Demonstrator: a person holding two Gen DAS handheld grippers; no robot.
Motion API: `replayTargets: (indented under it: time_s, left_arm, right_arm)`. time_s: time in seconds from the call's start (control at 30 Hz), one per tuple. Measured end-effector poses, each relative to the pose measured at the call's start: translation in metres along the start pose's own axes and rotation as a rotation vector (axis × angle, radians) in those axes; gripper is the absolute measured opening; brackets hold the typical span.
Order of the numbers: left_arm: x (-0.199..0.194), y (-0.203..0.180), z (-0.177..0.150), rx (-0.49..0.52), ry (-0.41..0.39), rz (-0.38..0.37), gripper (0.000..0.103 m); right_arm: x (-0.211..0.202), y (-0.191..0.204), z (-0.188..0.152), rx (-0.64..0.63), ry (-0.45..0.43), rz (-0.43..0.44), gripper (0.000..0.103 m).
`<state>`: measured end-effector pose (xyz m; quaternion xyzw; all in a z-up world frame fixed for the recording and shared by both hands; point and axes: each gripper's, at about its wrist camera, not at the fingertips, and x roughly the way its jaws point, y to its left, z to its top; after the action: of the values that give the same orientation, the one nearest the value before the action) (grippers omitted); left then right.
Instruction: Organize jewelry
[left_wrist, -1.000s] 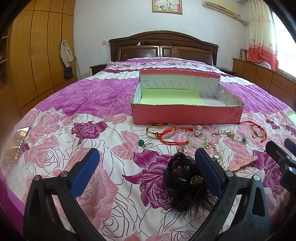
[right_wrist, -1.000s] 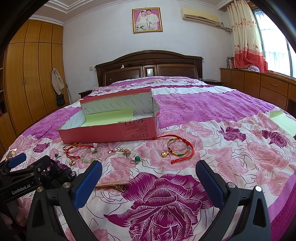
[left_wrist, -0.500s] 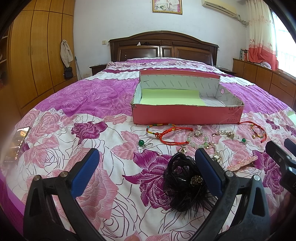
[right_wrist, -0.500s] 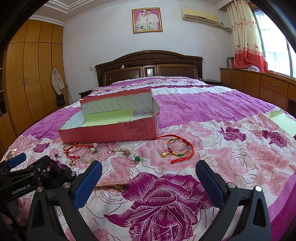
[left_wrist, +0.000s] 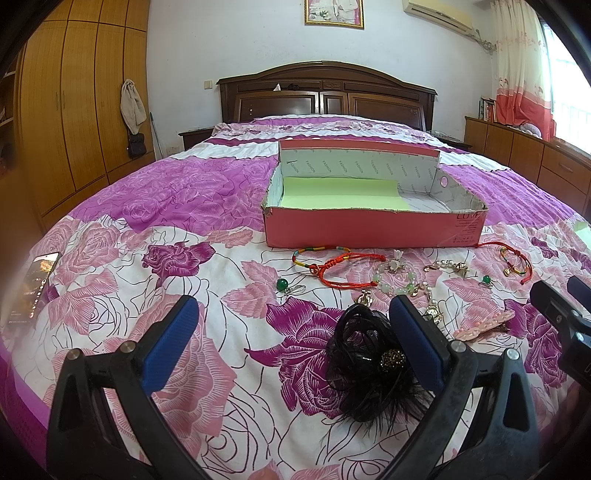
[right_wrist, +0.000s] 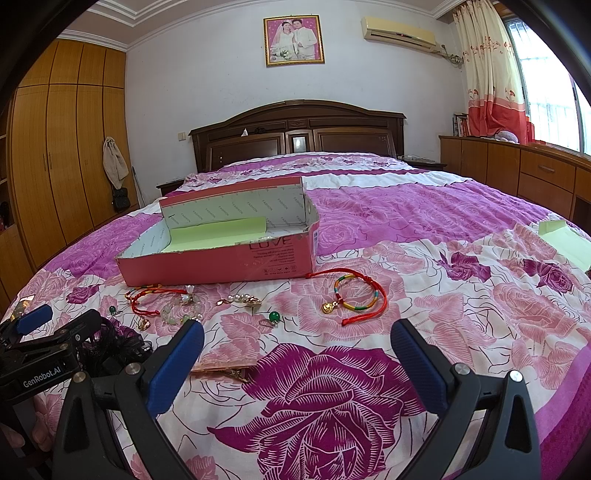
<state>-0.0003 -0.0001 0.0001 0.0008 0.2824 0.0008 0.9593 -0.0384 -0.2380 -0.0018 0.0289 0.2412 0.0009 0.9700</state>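
An open pink shoebox with a green sheet inside stands on the floral bedspread. Jewelry lies in front of it: a red cord bracelet, a jade bead bracelet, a green bead earring, a pearl piece, a pink hair clip and a black feather hair piece. My left gripper is open, its right finger beside the feather piece. My right gripper is open above the bedspread, near a multicoloured bracelet with a gold charm and a green earring.
A phone lies at the bed's left edge. A green paper sheet rests at the right edge. Wooden wardrobes line the left wall, a dark headboard stands behind, low cabinets run along the right.
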Motion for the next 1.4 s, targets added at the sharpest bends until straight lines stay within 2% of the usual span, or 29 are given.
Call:
replayTargets:
  time_s: [0.87, 1.17, 1.4]
  left_arm:
    - [-0.006, 0.003, 0.003, -0.006, -0.004, -0.017, 0.096]
    - [-0.005, -0.011, 0.007, 0.026, 0.085, -0.102, 0.096]
    - [0.008, -0.021, 0.004, 0.03, 0.173, -0.135, 0.094]
  right_arm:
    - [-0.008, -0.003, 0.004, 0.016, -0.019, -0.001, 0.103]
    - [-0.021, -0.013, 0.017, 0.076, -0.031, -0.004, 0.103]
    - [-0.028, -0.024, 0.026, 0.133, -0.017, 0.0, 0.103]
